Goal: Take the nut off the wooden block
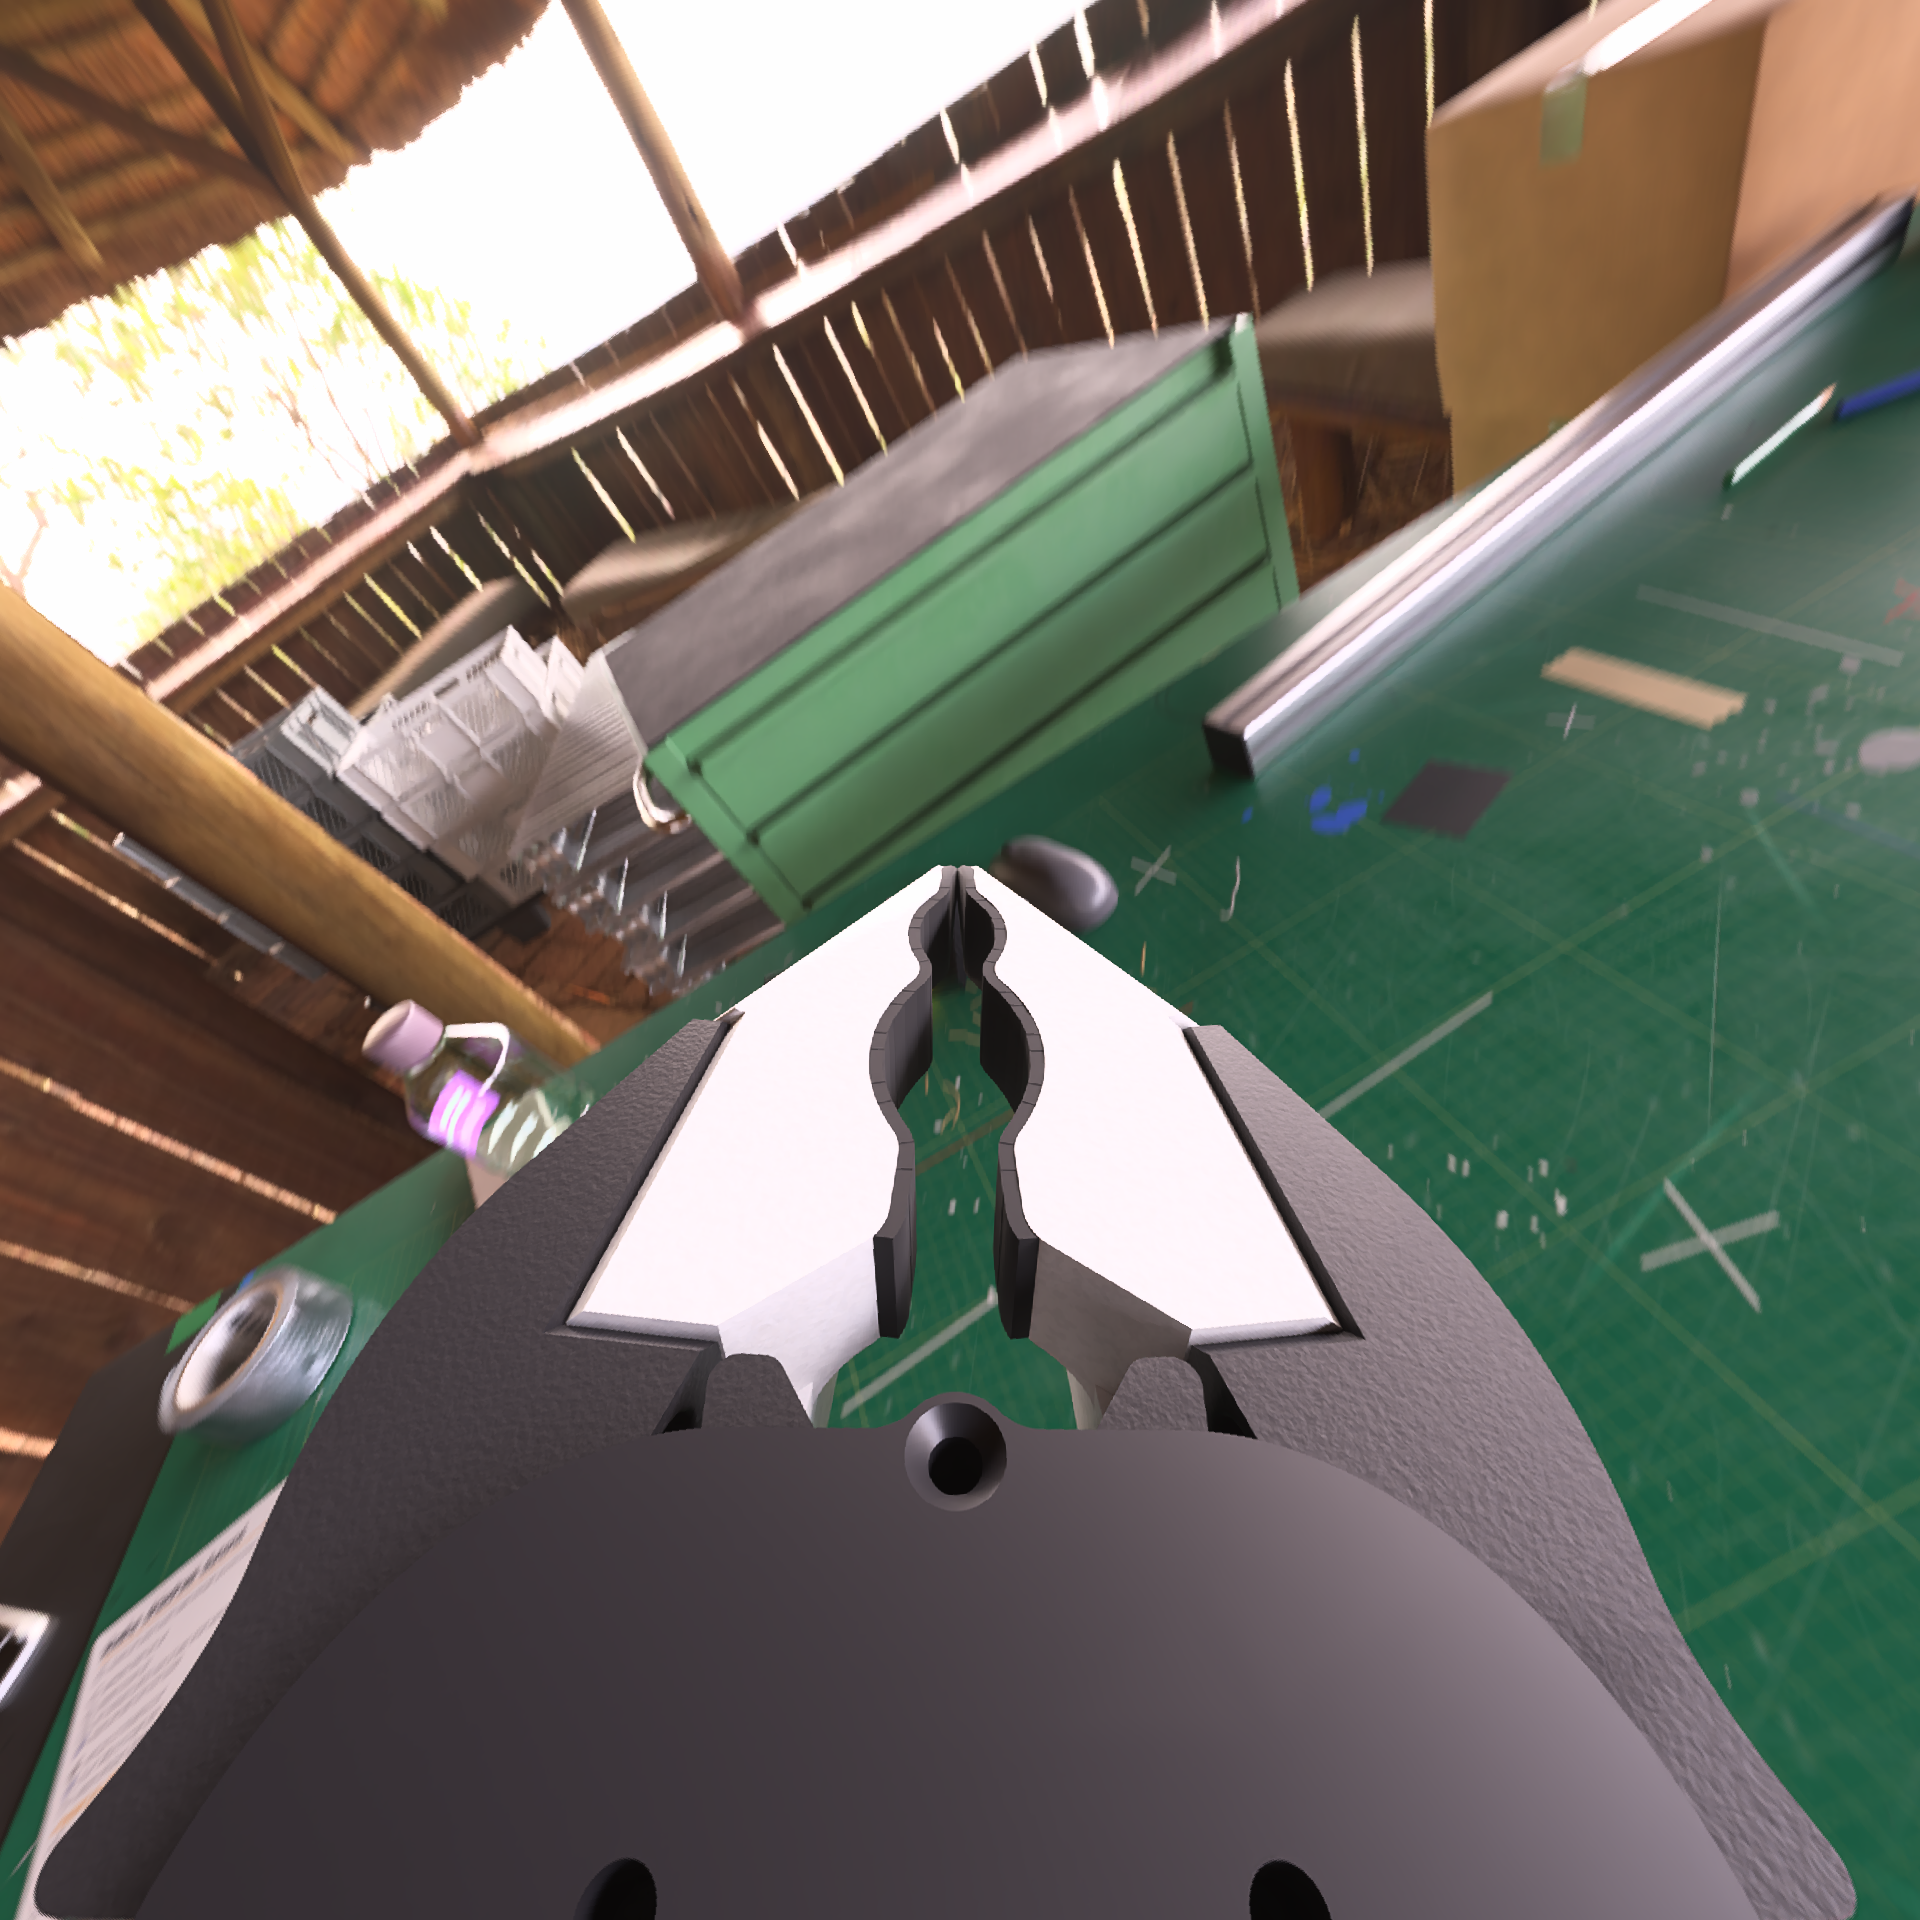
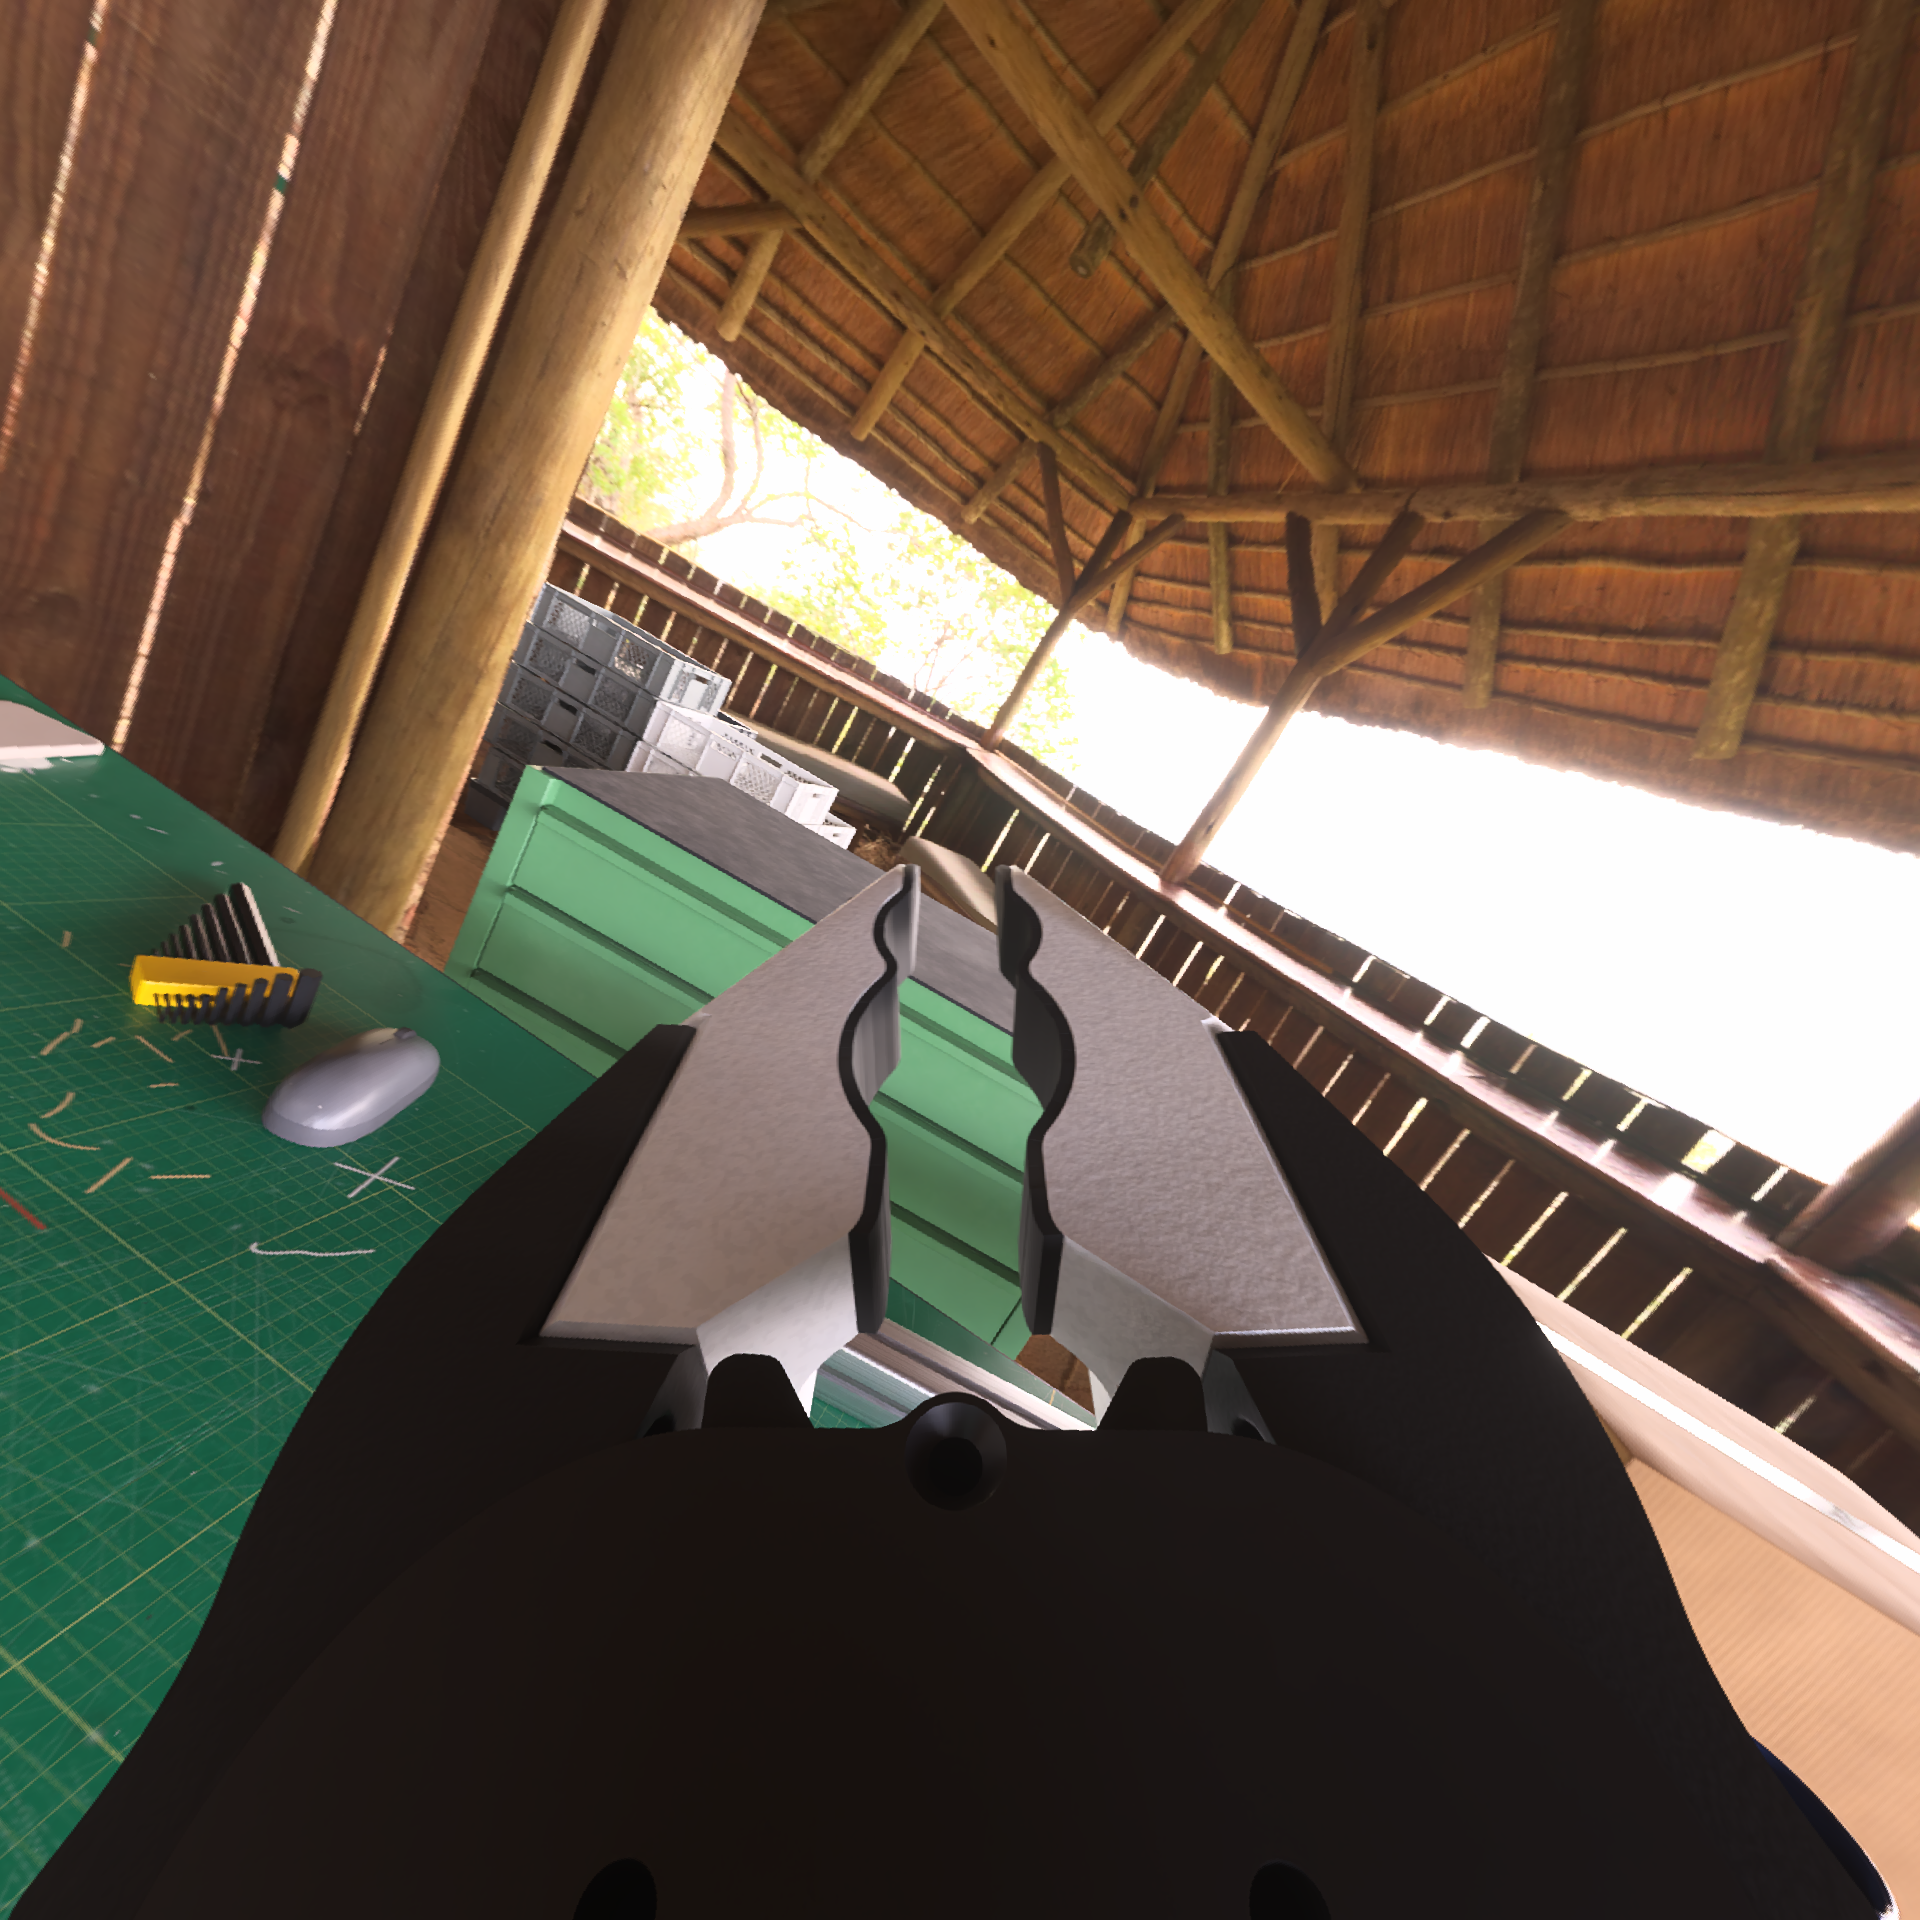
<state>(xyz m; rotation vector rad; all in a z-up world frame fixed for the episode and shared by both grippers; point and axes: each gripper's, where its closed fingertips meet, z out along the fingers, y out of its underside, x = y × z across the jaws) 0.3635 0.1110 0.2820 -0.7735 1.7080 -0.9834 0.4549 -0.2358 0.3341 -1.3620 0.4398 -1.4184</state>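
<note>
1. Your containers first: a green drawer cabinet point(image 1: 977, 644) stands beyond the edge of the green cutting mat point(image 1: 1558, 1143), all its drawers closed, so you cannot see their contents. Its dark top is bare.
2. Stacked grey and white crates point(image 1: 457, 748) sit behind the cabinet; whether anything is in them is too blurred to tell.
3. A cardboard box point(image 1: 1579, 260) stands at the far side of the mat, next to a long metal rail point(image 1: 1538, 499). You cannot see inside it.
4. A clear bottle with a purple cap point(image 1: 457, 1091) lies near the mat's edge, holding pale liquid. A roll of grey tape point(image 1: 249, 1351) lies closer to you.
5. Your left gripper point(image 1: 954, 878) hangs over the mat with its fingertips pressed together; the gaps farther back between the contoured pads are empty, and it holds nothing.
6. Just past its tips sits a grey computer mouse point(image 1: 1060, 881), not touched.
7. Your right gripper point(image 2: 956, 883) points up and away, towards the cabinet and the thatched roof point(image 2: 1455, 312). Its jaws stand a narrow way apart, with nothing between them.
8. In the right wrist view, a hex key set in a yellow holder point(image 2: 223, 971) lies on the mat near the mouse.
9. The nut and the wooden block do not appear in either view, so you cannot place them. A thin pale wooden strip point(image 1: 1642, 686) lies flat on the mat, with no nut on it.
</note>
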